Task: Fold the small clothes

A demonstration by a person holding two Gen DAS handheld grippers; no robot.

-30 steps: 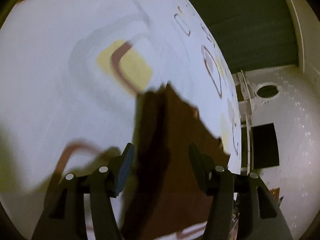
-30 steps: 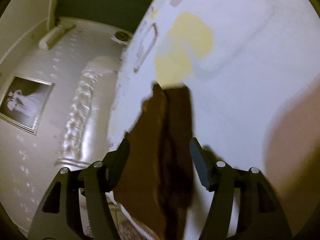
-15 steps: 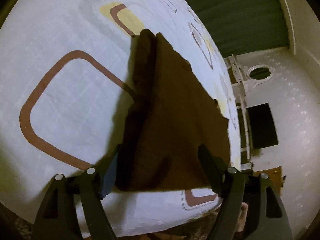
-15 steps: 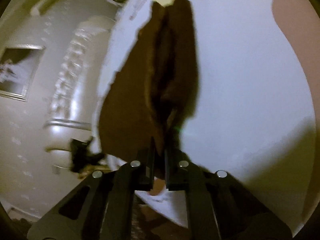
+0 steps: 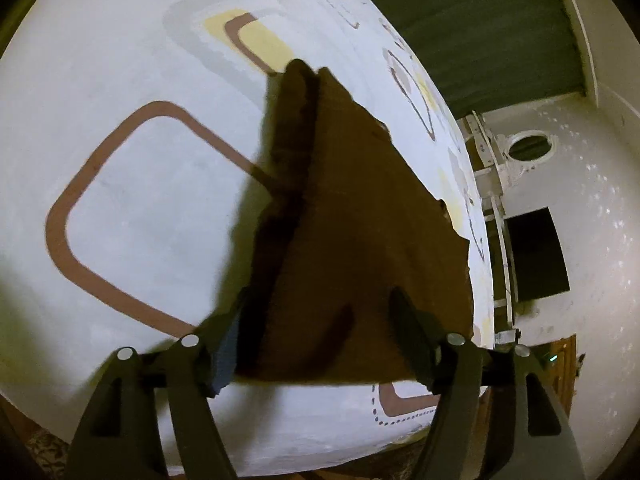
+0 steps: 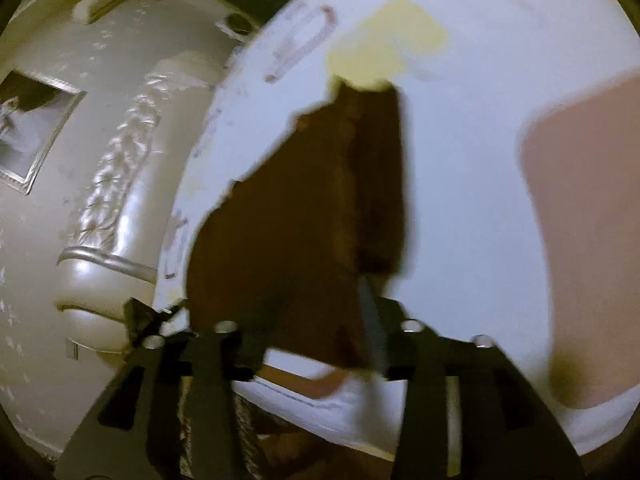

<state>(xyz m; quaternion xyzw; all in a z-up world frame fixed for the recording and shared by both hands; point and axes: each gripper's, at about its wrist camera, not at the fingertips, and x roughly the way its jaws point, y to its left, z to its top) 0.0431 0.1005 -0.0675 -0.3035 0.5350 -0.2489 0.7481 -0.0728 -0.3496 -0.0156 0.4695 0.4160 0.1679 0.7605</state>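
Note:
A dark brown folded garment point(image 5: 352, 232) lies flat on a white bedsheet point(image 5: 120, 60) with brown and yellow rounded-square prints. My left gripper point(image 5: 320, 340) is open, its fingers straddling the garment's near edge. In the right wrist view the same garment point(image 6: 304, 216) shows with a thicker folded ridge along its right side. My right gripper point(image 6: 316, 340) is open, its jaws apart over the garment's near edge. That view is blurred.
The bed's near edge point(image 5: 320, 432) runs just below the left gripper. A padded white headboard point(image 6: 112, 184) and a framed picture point(image 6: 32, 128) lie to the left of the bed. A white wall with a dark opening point(image 5: 536, 256) is at the right.
Half a second ago my right gripper was shut on the garment's near edge; now it stands open. My left gripper stayed open and shifted slightly closer over the garment.

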